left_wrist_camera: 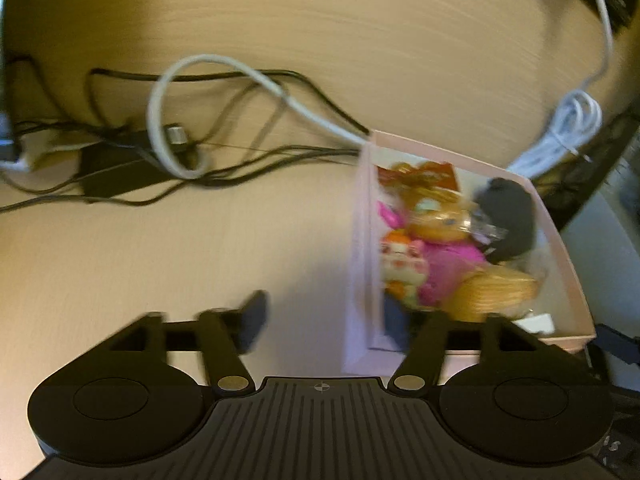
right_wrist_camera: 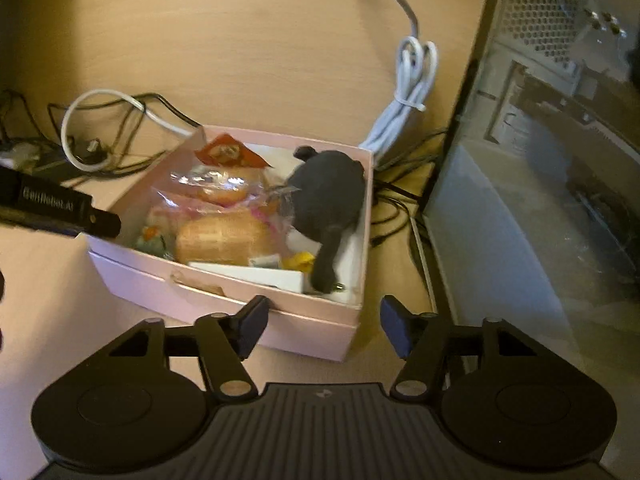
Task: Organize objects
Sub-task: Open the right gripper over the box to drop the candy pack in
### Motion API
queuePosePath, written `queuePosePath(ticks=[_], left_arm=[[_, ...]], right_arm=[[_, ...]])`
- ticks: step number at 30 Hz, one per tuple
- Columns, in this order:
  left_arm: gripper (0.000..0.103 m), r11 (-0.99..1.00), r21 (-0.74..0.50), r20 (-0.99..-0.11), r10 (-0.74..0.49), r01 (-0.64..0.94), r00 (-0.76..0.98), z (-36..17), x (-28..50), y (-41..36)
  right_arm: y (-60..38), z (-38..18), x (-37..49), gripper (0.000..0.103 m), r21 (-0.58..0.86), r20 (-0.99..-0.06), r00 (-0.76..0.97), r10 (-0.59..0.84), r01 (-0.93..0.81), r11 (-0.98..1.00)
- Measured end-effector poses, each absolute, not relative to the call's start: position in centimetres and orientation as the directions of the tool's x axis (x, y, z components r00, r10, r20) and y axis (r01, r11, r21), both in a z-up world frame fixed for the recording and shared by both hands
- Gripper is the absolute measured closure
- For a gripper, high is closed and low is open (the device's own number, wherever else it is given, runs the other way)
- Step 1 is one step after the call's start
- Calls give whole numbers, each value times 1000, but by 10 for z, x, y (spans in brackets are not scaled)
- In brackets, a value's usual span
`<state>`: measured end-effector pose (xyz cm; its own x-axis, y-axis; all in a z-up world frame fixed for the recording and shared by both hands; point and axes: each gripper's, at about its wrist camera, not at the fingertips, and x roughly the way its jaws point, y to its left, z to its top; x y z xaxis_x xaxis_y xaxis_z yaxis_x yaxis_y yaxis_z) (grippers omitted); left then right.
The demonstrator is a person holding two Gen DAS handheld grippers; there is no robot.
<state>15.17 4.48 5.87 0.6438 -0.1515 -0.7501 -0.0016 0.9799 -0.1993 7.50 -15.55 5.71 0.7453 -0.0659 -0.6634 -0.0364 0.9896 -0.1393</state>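
The pink box (right_wrist_camera: 256, 312) sits full of toys on the worktop (right_wrist_camera: 248, 40). Both the left gripper (left_wrist_camera: 328, 320) and right gripper (right_wrist_camera: 320, 324) are wide, holding nothing. Hold the box by both sides, gently.

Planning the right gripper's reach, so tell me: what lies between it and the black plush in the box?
In the right wrist view, the pink box's near wall and a white card lie between the right gripper and the black plush.
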Motion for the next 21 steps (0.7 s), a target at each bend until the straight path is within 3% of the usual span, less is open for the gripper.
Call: queuePosePath(ticks=[2, 6, 8, 15, 21], left_arm=[[19, 980, -197, -742, -133, -24, 657, 59, 145, 54], [16, 973, -223, -734, -129, -57, 667, 57, 150, 73], [9, 970, -235, -743, -138, -63, 655, 55, 154, 79], [16, 970, -243, -714, -162, -25, 681, 62, 139, 85], [16, 977, -200, -661, -192, 76, 726, 84, 83, 92]], right_arm=[[-150, 55, 76, 39, -137, -665, 745, -47, -59, 989], [-138, 54, 82, 35, -159, -664, 747, -37, -92, 983], [-131, 55, 82, 32, -181, -660, 750, -41, -105, 978], [-124, 57, 75, 29, -247, -636, 758, -141, -27, 969], [-133, 67, 38, 2, -163, -659, 738, -145, 48, 985]])
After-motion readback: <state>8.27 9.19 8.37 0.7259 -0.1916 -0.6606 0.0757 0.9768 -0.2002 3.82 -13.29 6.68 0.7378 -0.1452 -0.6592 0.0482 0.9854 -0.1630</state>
